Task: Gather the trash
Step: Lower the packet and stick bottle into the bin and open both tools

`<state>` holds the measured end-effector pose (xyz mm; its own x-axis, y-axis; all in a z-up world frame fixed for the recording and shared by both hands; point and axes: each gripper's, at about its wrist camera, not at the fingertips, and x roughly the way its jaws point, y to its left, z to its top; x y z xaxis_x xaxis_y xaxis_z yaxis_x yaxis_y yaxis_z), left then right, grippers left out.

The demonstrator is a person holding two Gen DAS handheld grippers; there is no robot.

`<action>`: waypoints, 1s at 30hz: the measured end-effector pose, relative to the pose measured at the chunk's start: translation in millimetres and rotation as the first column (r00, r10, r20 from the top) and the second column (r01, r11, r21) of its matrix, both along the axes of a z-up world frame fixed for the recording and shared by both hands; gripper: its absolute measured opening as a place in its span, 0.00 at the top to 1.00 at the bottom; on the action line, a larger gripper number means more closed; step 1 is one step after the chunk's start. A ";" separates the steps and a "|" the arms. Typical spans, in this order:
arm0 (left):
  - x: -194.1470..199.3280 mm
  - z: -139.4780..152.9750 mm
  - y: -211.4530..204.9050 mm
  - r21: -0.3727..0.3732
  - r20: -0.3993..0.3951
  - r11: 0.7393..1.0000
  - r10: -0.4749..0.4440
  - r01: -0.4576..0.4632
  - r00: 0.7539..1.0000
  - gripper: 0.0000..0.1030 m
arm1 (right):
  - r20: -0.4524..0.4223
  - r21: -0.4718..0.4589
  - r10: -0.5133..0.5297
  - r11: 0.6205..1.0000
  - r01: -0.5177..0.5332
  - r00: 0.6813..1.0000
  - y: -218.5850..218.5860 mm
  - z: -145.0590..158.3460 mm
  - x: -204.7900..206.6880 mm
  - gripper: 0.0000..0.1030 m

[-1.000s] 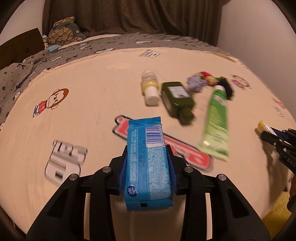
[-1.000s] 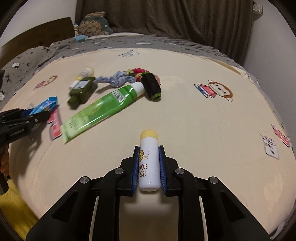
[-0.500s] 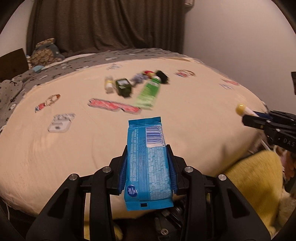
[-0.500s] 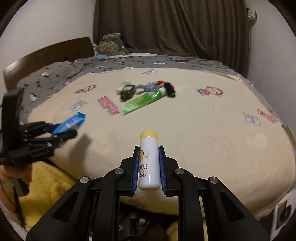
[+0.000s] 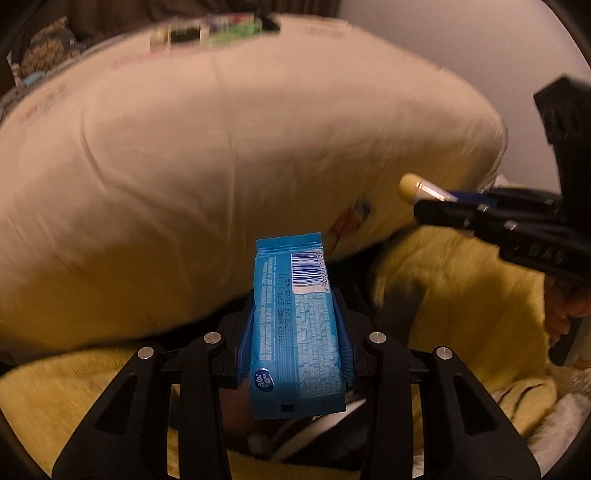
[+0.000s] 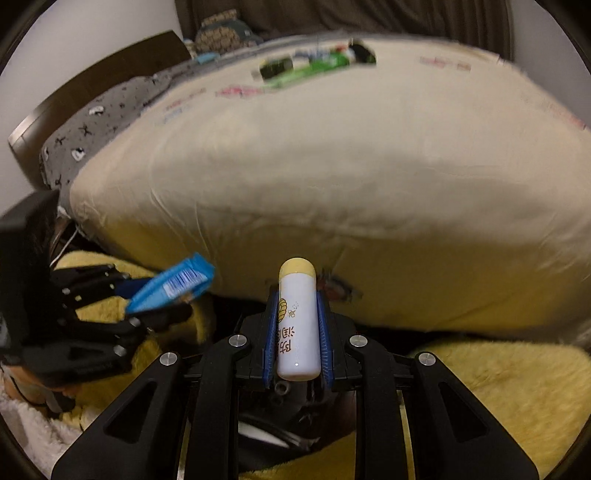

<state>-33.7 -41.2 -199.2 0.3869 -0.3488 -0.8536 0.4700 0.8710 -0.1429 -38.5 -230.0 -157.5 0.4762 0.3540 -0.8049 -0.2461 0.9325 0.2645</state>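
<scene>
My left gripper (image 5: 295, 339) is shut on a blue tissue packet (image 5: 295, 325) with a barcode; the packet also shows at the left of the right wrist view (image 6: 171, 284). My right gripper (image 6: 297, 325) is shut on a white tube with a yellow cap (image 6: 297, 317); its cap shows at the right of the left wrist view (image 5: 410, 184). Both grippers hang low in front of the near side of the cream bed (image 6: 332, 166), over yellow fleece (image 6: 498, 391). A green tube (image 6: 314, 68) and a dark green bottle (image 6: 275, 68) lie far back on the bed.
The bed's near side wall (image 5: 147, 221) rises close ahead. A grey patterned blanket (image 6: 107, 107) and a brown headboard (image 6: 92, 88) are at the far left. A dark curtain (image 6: 369, 18) hangs behind. A dark opening with something white (image 6: 266, 432) lies below the grippers.
Both grippers have pulled back off the bed and dropped below its edge, each still holding its item. The bed top items have shrunk toward the top of both views.
</scene>
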 end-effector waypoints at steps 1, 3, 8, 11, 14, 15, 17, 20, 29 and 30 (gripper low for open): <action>0.3 -7.0 -1.0 0.006 -0.017 1.000 0.000 0.000 1.000 0.65 | -0.024 0.003 0.002 1.000 -0.002 1.000 2.1 -7.3 1.0 0.80; 1.6 -21.5 -3.2 0.020 -0.055 1.000 -0.002 0.003 0.998 0.65 | -0.062 0.001 0.007 1.000 -0.007 0.998 6.4 -19.1 1.8 0.80; 5.0 -45.1 -9.2 0.053 -0.120 0.999 0.001 0.006 0.993 0.65 | -0.177 -0.017 0.006 1.000 -0.009 0.984 17.2 -51.3 3.9 0.80; 7.5 -57.8 -10.6 0.059 -0.157 0.998 -0.001 0.010 0.988 0.65 | -0.228 -0.035 0.007 0.999 -0.015 0.974 24.1 -65.5 4.6 0.80; 9.4 -63.9 -13.2 0.061 -0.177 0.998 -0.011 0.022 0.984 0.64 | -0.234 -0.047 0.006 0.999 -0.017 0.972 28.4 -68.2 5.5 0.79; 9.5 -65.0 -13.6 0.062 -0.183 0.998 -0.014 0.026 0.983 0.64 | -0.230 -0.054 0.001 0.998 -0.013 0.973 29.3 -67.3 6.0 0.79; 9.7 -65.5 -15.0 0.068 -0.190 0.997 -0.015 0.029 0.982 0.63 | -0.226 -0.063 -0.004 0.998 -0.010 0.974 30.7 -66.4 9.5 0.77; 10.7 -67.3 -13.4 0.087 -0.189 0.996 0.002 0.015 0.982 0.55 | -0.222 -0.064 -0.014 0.998 0.000 0.975 26.7 -65.0 12.1 0.63; 15.7 -43.5 6.6 0.108 -0.096 0.993 0.060 -0.049 0.994 0.30 | -0.111 -0.060 -0.089 0.995 0.083 0.990 -0.2 -28.4 16.1 0.19; 15.7 -40.0 7.9 0.109 -0.088 0.993 0.061 -0.051 0.994 0.30 | -0.100 -0.063 -0.094 0.994 0.088 0.991 -1.5 -23.7 16.5 0.18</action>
<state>-17.9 -33.3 -239.3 0.3223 -0.2339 -0.9173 0.4097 0.9080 -0.0876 -22.0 -231.6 -181.2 0.4179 0.2638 -0.8693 -0.1340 0.9643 0.2282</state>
